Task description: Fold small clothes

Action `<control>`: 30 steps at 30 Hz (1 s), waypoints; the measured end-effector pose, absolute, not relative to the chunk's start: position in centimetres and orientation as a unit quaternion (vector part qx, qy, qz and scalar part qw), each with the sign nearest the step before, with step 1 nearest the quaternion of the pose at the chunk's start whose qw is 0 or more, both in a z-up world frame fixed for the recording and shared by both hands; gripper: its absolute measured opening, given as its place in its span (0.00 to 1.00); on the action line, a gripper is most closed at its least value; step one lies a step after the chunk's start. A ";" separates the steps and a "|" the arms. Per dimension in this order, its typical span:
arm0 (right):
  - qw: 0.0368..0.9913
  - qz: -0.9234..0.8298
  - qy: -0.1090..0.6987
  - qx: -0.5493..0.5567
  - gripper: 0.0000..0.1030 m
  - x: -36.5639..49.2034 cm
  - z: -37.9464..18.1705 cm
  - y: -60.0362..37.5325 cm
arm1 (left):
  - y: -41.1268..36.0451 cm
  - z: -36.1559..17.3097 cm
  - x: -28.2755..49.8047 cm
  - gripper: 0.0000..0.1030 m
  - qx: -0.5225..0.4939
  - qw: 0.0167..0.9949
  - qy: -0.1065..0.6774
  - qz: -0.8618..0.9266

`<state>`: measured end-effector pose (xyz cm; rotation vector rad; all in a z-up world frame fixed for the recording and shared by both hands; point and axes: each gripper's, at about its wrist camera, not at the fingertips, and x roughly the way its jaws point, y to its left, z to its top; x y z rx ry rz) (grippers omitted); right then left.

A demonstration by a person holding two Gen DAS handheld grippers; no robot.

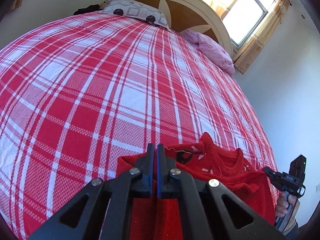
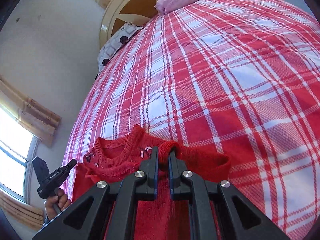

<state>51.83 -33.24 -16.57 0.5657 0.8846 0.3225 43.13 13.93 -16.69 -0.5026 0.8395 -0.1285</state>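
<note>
A small red knitted sweater with white and dark embroidery near its round neck hangs stretched between both grippers over the near end of the bed. My left gripper is shut, and red knit runs under and between its fingers. From the right wrist view, the left gripper pinches the sweater at its left corner. My right gripper is shut on a bunched red ribbed edge. In the left wrist view the right gripper bites the sweater's right edge. The sweater's lower part is hidden below the grippers.
The bed has a red and white plaid sheet. At its head lie a grey patterned pillow, a dark item and a pink bundle by the cream headboard. A curtained window is on the side wall. A hand grips the right handle.
</note>
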 end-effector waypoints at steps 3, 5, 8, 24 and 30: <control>0.847 0.143 0.428 0.281 0.14 52.4 -17.3 -33.7 | 13.2 -15.8 42.5 0.16 -0.217 0.887 0.400 -0.075; 0.858 0.131 0.413 0.275 0.44 51.5 -17.2 -34.2 | 12.6 -14.8 41.9 0.37 -0.192 0.897 0.389 -0.086; 0.874 0.130 0.386 0.264 0.52 50.2 -16.3 -34.9 | 11.6 -13.9 41.1 0.74 -0.158 0.908 0.374 -0.102; 0.883 0.124 0.433 0.129 0.10 52.0 -16.9 -31.6 | 9.1 -17.1 44.2 0.01 -0.074 0.883 0.449 -0.112; 0.898 0.119 0.411 0.106 0.06 51.3 -15.7 -30.8 | 11.6 -15.1 43.9 0.00 -0.115 0.904 0.401 -0.091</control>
